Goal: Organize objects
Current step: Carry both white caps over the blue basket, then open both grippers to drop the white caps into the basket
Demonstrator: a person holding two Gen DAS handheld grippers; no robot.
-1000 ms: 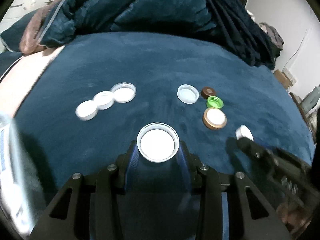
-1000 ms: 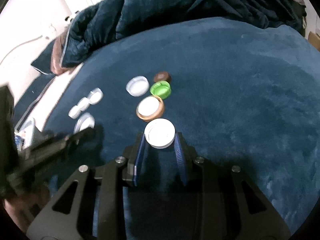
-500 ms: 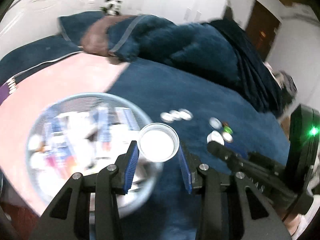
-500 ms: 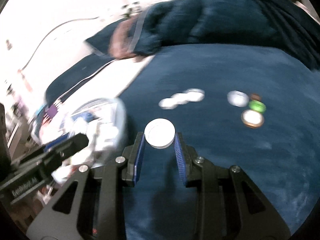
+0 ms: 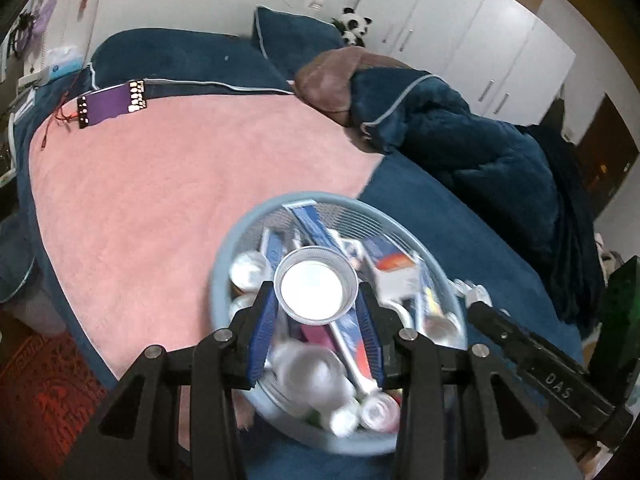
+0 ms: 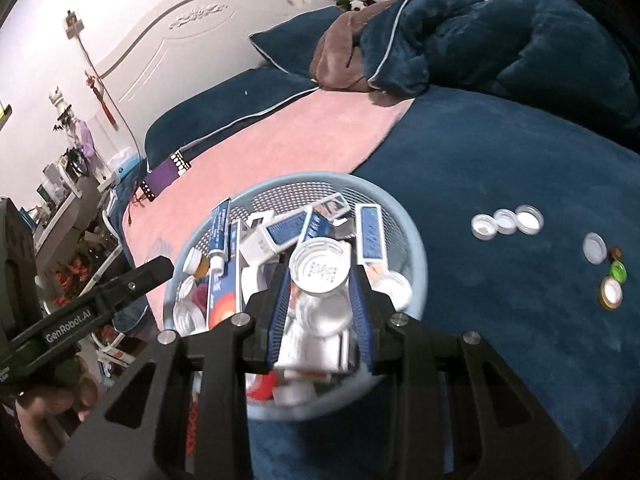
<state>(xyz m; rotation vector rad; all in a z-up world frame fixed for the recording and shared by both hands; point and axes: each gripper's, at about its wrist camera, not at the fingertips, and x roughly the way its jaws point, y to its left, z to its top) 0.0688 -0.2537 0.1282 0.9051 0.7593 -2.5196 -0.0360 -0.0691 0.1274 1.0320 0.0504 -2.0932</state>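
**Supervisor:** Report the jaw state for both units.

**Operator:** I had the left gripper (image 5: pixel 316 312) clamped on a clear-rimmed white lid (image 5: pixel 316 288), hollow side facing the camera. The right gripper (image 6: pixel 320 300) was clamped narrow on a smaller white ribbed cap (image 6: pixel 320 268). Each lid sat flat between its 2 blue pads, with no gap visible at either side.

**Supervisor:** Where did the loads lie relative to the target?

**Operator:** I judged the target to be the pale blue mesh basket (image 6: pixel 416 248) on the bed, already holding toothpaste tubes, boxes and other caps. In both wrist views the held lid sat inside the basket's outline, so each load appeared to be above the opening rather than beside it. Both lids are round, so no long axis needed alignment. From these views I could not tell which hand was nearer the basket.

**Supervisor:** Next action?

**Operator:** I judged the step in hand to be release: open the jaws and let each lid fall. 7 lids (image 6: pixel 508 222) remained on the blue blanket (image 6: pixel 520 152), on the far side of the basket from the left unit.
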